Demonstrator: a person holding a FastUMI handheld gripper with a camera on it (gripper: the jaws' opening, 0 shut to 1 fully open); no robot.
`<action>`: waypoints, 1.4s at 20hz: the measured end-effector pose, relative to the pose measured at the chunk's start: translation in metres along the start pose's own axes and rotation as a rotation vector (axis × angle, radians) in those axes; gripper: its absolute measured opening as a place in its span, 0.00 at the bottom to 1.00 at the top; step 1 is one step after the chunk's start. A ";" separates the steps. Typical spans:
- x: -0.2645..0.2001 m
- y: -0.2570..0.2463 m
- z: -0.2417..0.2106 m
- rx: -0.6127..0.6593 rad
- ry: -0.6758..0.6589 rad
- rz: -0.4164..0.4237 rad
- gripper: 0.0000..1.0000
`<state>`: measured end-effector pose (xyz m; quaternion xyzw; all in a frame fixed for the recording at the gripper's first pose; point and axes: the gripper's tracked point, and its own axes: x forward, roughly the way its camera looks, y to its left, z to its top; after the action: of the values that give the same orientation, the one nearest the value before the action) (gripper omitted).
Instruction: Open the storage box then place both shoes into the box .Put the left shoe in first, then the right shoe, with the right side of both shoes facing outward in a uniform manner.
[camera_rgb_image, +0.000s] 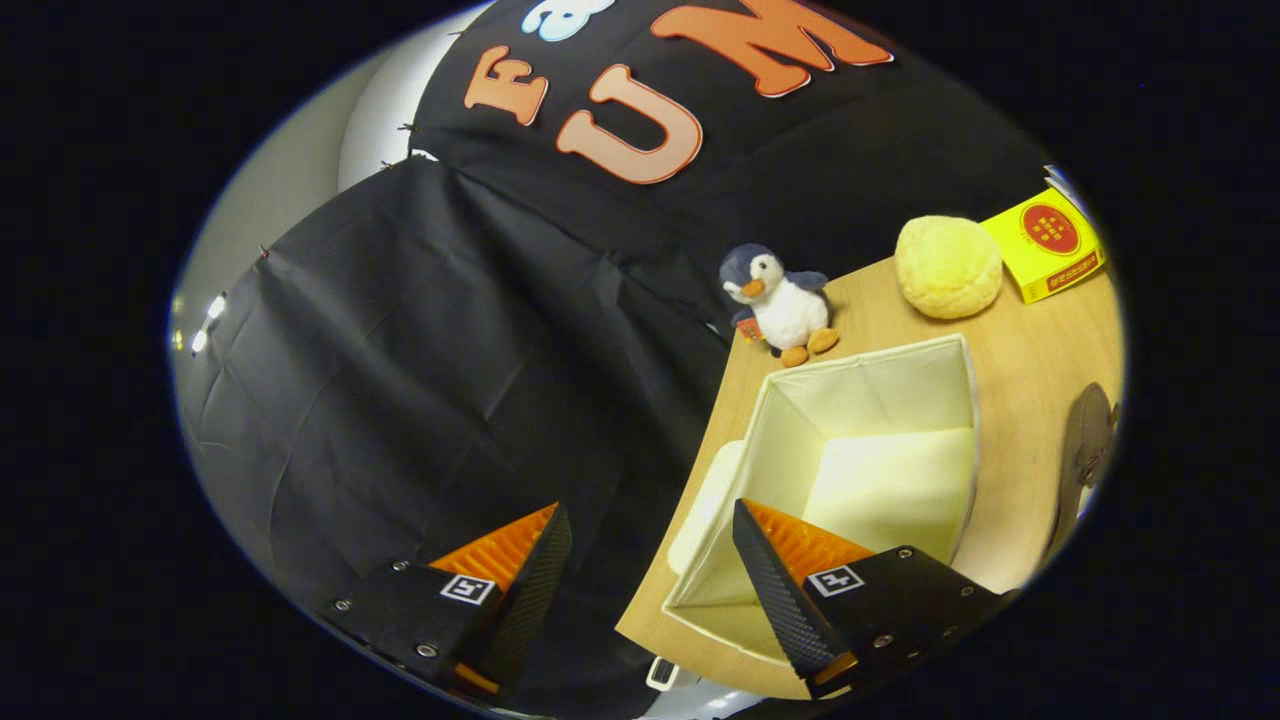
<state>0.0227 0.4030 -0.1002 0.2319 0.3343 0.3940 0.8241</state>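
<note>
Cream storage box (880, 400) open; claw (650, 540) empty, spread.

Fingers (552, 540) spread, empty; storage box (880, 400) open — penguin (785, 300) beyond.

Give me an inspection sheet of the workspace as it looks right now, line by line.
Surface: wooden table, its edge near the fingers.
Job's things: storage box open, nothing inside; one dark shoe beside the box.
Clutter: plush penguin, round yellow bun-like thing and yellow carton beyond the box.
Grippers: gripper open, holding nothing, one finger over the box's near wall.
Cables: nothing seen.
Surroundings: black cloth wall behind and beside the table.
</note>
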 end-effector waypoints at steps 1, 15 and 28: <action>-0.007 -0.010 0.005 -0.007 -0.018 -0.025 0.97; -0.132 -0.180 0.026 -0.227 -0.127 -0.504 0.98; -0.208 -0.299 0.000 -0.367 -0.029 -0.797 0.99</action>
<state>0.0738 0.0618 -0.2172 -0.0598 0.3104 0.0947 0.9440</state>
